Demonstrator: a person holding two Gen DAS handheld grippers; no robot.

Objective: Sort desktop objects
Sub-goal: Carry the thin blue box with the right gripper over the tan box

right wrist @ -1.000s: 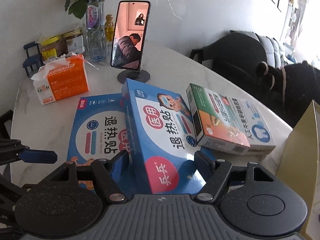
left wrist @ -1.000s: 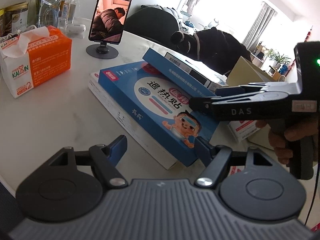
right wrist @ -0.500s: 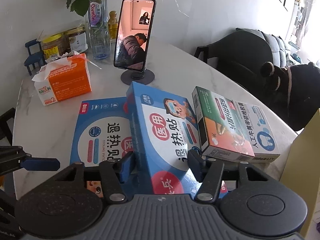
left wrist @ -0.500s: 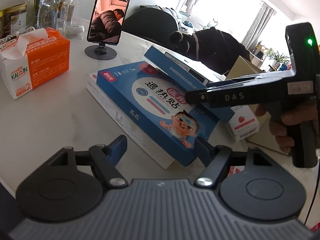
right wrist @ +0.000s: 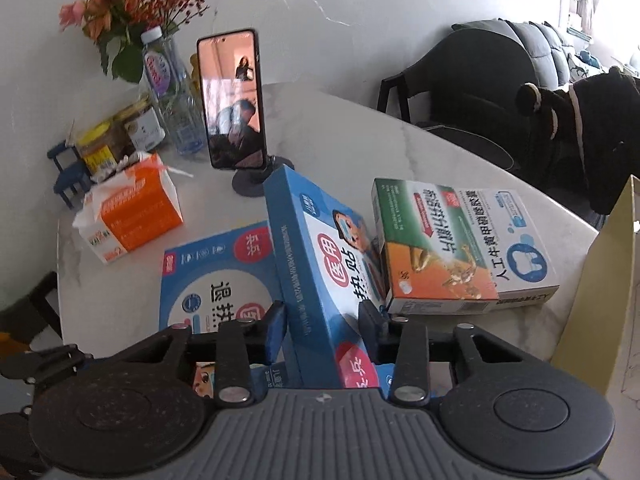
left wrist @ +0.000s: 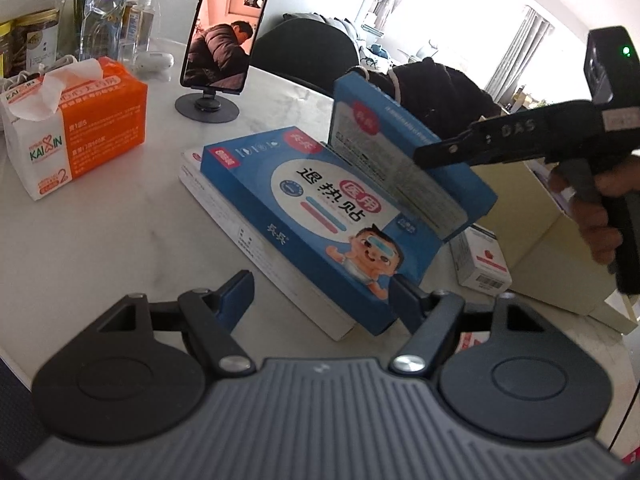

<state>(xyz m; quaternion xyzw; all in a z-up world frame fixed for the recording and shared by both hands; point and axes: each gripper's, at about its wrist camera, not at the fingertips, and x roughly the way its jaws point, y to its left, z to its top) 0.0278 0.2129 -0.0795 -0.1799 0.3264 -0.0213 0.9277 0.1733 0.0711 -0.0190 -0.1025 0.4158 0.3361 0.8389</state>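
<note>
My right gripper (right wrist: 322,330) is shut on a blue fever-patch box (right wrist: 320,264) and holds it tilted above the table; the same box (left wrist: 404,160) shows in the left wrist view with the right gripper (left wrist: 444,152) clamped on it. A second blue fever-patch box (left wrist: 320,216) lies flat on a white box (left wrist: 256,248), also visible in the right wrist view (right wrist: 216,276). My left gripper (left wrist: 324,292) is open, just before the near corner of that flat box. A green-orange medicine box (right wrist: 424,248) lies on a white-blue box (right wrist: 516,248).
An orange tissue pack (left wrist: 68,128), a phone on a stand (left wrist: 224,32), jars and a flower bottle (right wrist: 168,92) stand at the table's back. A small white strawberry box (left wrist: 480,256) and a yellow carton (left wrist: 560,240) sit at the right.
The right gripper closed on the upper blue box and lifted it, tilting it up off the flat blue box. The left gripper stayed open in place.
</note>
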